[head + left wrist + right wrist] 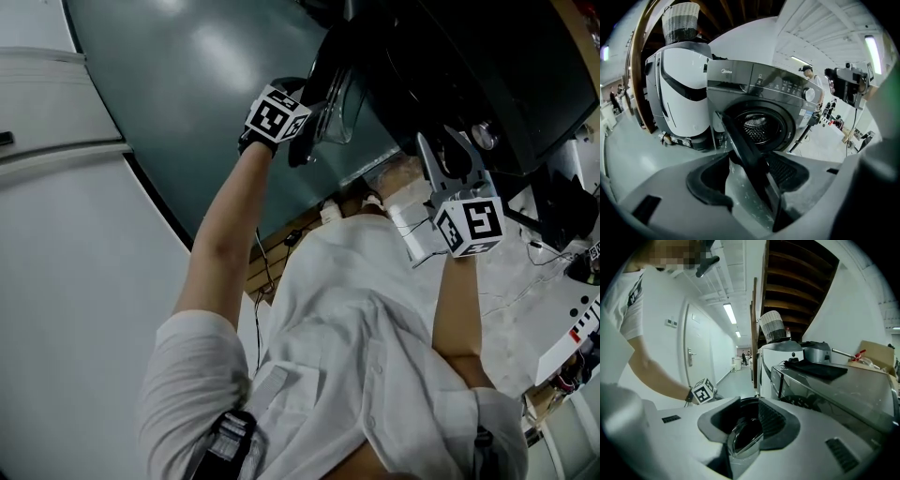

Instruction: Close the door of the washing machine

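Observation:
The dark front-loading washing machine (759, 89) stands ahead with its round drum opening (757, 126) uncovered. Its door (743, 147), a dark ring with a glass bowl, stands out from the front. In the head view the door (336, 98) is at top centre. My left gripper (750, 185) is shut on the door's rim, which runs between its pads; it shows in the head view as the left gripper (305, 131). My right gripper (445, 150) hangs to the right of the door, apart from it. This right gripper (746, 423) is open with nothing held; the door's glass shows beyond the gap.
A white appliance (677, 98) with a woven basket (680, 21) on top stands left of the washer. A dark cloth (818, 369) and a pot (816, 352) lie on the washer's top. Cables and a power strip (328, 211) lie on the floor. A camera rig (846, 84) stands at right.

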`<state>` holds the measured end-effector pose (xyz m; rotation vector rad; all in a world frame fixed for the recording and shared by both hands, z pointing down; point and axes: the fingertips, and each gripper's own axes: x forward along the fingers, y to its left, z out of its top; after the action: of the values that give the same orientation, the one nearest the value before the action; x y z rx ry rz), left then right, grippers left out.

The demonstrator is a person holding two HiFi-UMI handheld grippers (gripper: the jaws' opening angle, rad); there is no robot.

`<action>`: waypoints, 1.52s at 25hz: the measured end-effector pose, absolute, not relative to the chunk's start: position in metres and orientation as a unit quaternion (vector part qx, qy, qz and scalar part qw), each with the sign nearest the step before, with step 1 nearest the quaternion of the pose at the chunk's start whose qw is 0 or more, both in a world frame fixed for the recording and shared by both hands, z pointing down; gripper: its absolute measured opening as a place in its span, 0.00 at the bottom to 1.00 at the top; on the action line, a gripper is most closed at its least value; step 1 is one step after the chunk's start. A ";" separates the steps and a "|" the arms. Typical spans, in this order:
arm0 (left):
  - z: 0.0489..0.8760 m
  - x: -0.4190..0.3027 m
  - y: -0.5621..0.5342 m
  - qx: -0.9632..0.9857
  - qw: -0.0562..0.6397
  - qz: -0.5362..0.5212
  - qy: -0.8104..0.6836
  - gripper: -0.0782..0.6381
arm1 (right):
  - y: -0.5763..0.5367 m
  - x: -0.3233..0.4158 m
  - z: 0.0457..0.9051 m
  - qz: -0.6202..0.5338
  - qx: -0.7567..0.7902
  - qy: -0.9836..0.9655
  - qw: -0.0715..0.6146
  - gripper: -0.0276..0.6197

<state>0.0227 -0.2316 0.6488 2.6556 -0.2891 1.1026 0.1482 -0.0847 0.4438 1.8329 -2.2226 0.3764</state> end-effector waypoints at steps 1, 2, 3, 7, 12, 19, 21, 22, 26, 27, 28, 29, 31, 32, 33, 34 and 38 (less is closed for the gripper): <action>0.649 0.028 -0.226 0.913 0.132 0.374 -0.098 0.48 | -0.083 0.154 0.443 0.128 0.631 -0.756 0.117 0.25; 0.649 0.033 -0.222 0.915 0.139 0.367 -0.098 0.48 | -0.081 0.159 0.442 0.127 0.636 -0.752 0.118 0.25; 0.649 0.039 -0.218 0.917 0.147 0.358 -0.100 0.49 | -0.079 0.164 0.442 0.126 0.641 -0.748 0.119 0.25; 0.649 0.061 -0.207 0.922 0.171 0.326 -0.119 0.50 | -0.070 0.182 0.442 0.124 0.658 -0.734 0.113 0.25; 0.649 0.080 -0.193 0.918 0.190 0.318 -0.141 0.50 | -0.057 0.199 0.437 0.127 0.671 -0.723 0.098 0.25; 0.643 0.107 -0.173 0.919 0.202 0.312 -0.134 0.56 | -0.059 0.226 0.426 0.127 0.677 -0.721 0.081 0.25; 0.641 0.116 -0.167 0.922 0.203 0.306 -0.124 0.58 | -0.060 0.234 0.422 0.125 0.678 -0.721 0.078 0.25; 0.641 0.120 -0.163 0.923 0.204 0.304 -0.118 0.61 | -0.060 0.238 0.421 0.124 0.679 -0.720 0.076 0.25; 0.641 0.136 -0.153 0.924 0.195 0.312 -0.099 0.61 | -0.060 0.258 0.413 0.118 0.685 -0.716 0.071 0.25; 0.641 0.140 -0.152 0.924 0.194 0.314 -0.096 0.61 | -0.061 0.264 0.411 0.117 0.687 -0.714 0.069 0.25; 0.641 0.144 -0.150 0.924 0.195 0.314 -0.094 0.61 | -0.062 0.270 0.410 0.116 0.690 -0.711 0.069 0.25; 0.641 0.148 -0.149 0.924 0.197 0.314 -0.093 0.61 | -0.062 0.276 0.410 0.116 0.693 -0.709 0.068 0.25; 0.641 0.157 -0.144 0.924 0.200 0.314 -0.088 0.63 | -0.062 0.287 0.409 0.115 0.697 -0.704 0.067 0.25; 0.640 0.161 -0.141 0.924 0.200 0.314 -0.084 0.63 | -0.062 0.293 0.409 0.114 0.699 -0.703 0.066 0.25; 0.640 0.166 -0.139 0.925 0.198 0.315 -0.079 0.64 | -0.063 0.297 0.409 0.114 0.699 -0.703 0.065 0.25; 0.640 0.170 -0.136 0.926 0.193 0.315 -0.073 0.64 | -0.064 0.301 0.410 0.114 0.700 -0.703 0.065 0.25; 0.643 0.182 -0.127 0.931 0.159 0.327 -0.038 0.64 | -0.068 0.313 0.411 0.111 0.701 -0.701 0.063 0.25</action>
<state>0.1823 -0.1272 0.6432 2.6618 -0.1084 0.9346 0.3130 -0.0683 0.4111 2.1184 -2.1184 0.3358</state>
